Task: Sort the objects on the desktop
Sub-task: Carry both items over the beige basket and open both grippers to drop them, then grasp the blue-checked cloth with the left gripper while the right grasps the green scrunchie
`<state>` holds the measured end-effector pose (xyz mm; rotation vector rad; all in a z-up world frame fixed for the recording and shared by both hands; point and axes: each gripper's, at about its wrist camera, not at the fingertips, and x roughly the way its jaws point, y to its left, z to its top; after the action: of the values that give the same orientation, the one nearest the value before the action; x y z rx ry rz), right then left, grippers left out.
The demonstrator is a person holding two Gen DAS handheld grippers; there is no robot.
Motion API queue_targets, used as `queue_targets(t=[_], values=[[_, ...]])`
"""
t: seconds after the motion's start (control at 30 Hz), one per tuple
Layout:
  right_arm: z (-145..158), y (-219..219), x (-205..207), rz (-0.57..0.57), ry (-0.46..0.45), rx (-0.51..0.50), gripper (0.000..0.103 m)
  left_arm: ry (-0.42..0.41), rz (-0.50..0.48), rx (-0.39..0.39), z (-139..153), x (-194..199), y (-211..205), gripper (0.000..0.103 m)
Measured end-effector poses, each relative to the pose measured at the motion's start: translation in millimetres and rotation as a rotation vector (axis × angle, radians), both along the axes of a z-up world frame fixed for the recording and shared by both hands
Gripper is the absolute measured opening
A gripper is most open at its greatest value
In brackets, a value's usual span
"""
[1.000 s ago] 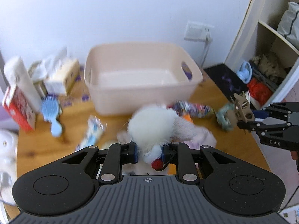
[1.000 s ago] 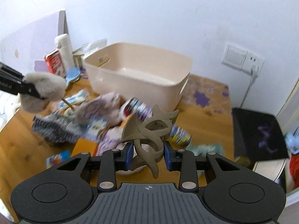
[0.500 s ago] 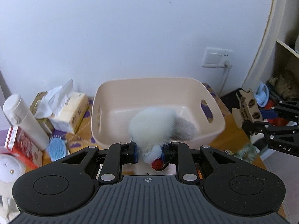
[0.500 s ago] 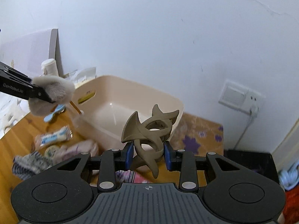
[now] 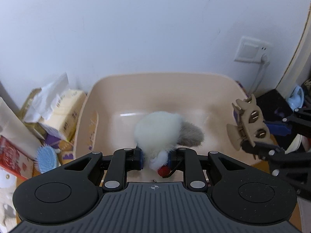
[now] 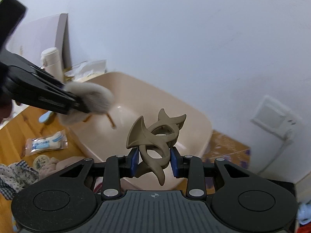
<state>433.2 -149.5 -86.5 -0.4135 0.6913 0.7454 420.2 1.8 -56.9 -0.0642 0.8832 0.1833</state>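
Note:
My left gripper [image 5: 155, 158] is shut on a fluffy white and grey plush toy [image 5: 161, 134] and holds it above the inside of the beige plastic bin [image 5: 85, 120]. The same toy [image 6: 93, 97] shows in the right wrist view, over the bin's [image 6: 196, 124] left side. My right gripper [image 6: 155, 160] is shut on a brown claw hair clip [image 6: 155, 141] and holds it above the bin's near right rim. The clip [image 5: 247, 124] shows at the right in the left wrist view.
Left of the bin stand a tissue pack [image 5: 58, 114], a blue hairbrush [image 5: 46, 158], a red box [image 5: 11, 155] and a white bottle [image 6: 51, 62]. On the wooden desk [image 6: 17, 128] lie a snack packet [image 6: 46, 143], a round tin and cloths. A wall socket [image 5: 251, 51] is at the right.
Both grippers have risen and moved forward from the cluttered desk to above the bin, each still holding its object. The right gripper has come closer to the left one.

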Motion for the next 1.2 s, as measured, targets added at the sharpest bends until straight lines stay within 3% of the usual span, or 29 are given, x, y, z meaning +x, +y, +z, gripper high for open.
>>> queue_targets(t=[0.3, 0.4, 0.53, 0.6, 0.8, 0.9, 1.03, 1.2], values=[[-30, 16, 11, -0.004, 0.079, -0.086, 0.032, 0.083, 0.009, -0.004, -26, 12, -3, 0.026], [-34, 12, 8, -0.017, 0.097, -0.087, 0.033, 0.082, 0.022, -0.041, -24, 10, -1, 0.04], [-30, 7, 7, -0.024, 0.082, -0.081, 0.052, 0.074, 0.016, -0.032, -19, 5, -5, 0.06], [-26, 4, 6, -0.031, 0.07, -0.07, 0.062, 0.07, 0.016, -0.018, -16, 3, -7, 0.064], [-15, -7, 1, -0.055, 0.05, -0.057, 0.077, 0.055, 0.027, -0.017, -7, -8, -6, 0.068], [-9, -8, -2, -0.066, 0.045, -0.047, 0.08, 0.037, 0.033, -0.018, 0, -18, -5, 0.071], [0, -19, -15, -0.086, 0.006, -0.014, 0.102, 0.003, 0.04, -0.011, 13, -37, -5, 0.076], [10, -35, -27, -0.097, -0.033, 0.009, 0.103, 0.004, 0.073, -0.02, 18, -63, 0, 0.081]])
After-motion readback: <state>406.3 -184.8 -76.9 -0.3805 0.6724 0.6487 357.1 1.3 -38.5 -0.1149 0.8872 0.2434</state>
